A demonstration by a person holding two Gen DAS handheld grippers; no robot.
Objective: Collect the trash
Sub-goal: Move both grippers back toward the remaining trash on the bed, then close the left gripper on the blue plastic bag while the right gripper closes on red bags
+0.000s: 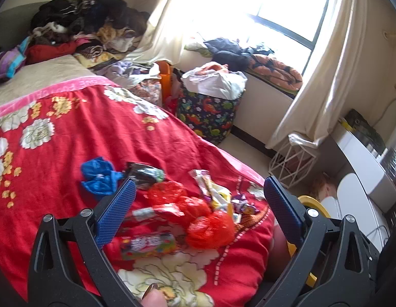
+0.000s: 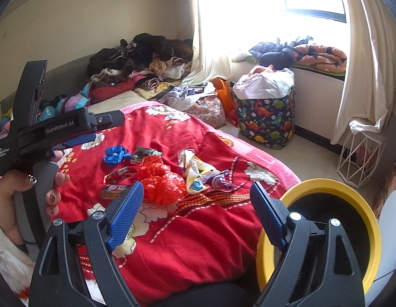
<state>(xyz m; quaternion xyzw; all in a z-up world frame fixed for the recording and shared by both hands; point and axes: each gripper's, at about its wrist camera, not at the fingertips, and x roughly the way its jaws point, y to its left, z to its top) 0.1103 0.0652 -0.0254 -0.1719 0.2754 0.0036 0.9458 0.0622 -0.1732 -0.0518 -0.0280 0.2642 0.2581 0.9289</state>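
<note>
Daylight is pouring in through the window (image 1: 282, 5), blowing out the panes and the curtain (image 2: 364, 64) to white glare. The red blanket (image 2: 172, 230) is showing sharp and evenly lit. Fisheye bending and dark vignetting are curving the corners.

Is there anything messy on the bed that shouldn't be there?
Yes. Trash is scattered on the red blanket: a crumpled blue bag, red plastic bags, a yellow-white wrapper and a candy tube. None is in the yellow-rimmed bin beside the bed. Both grippers have open, empty jaws.
</note>
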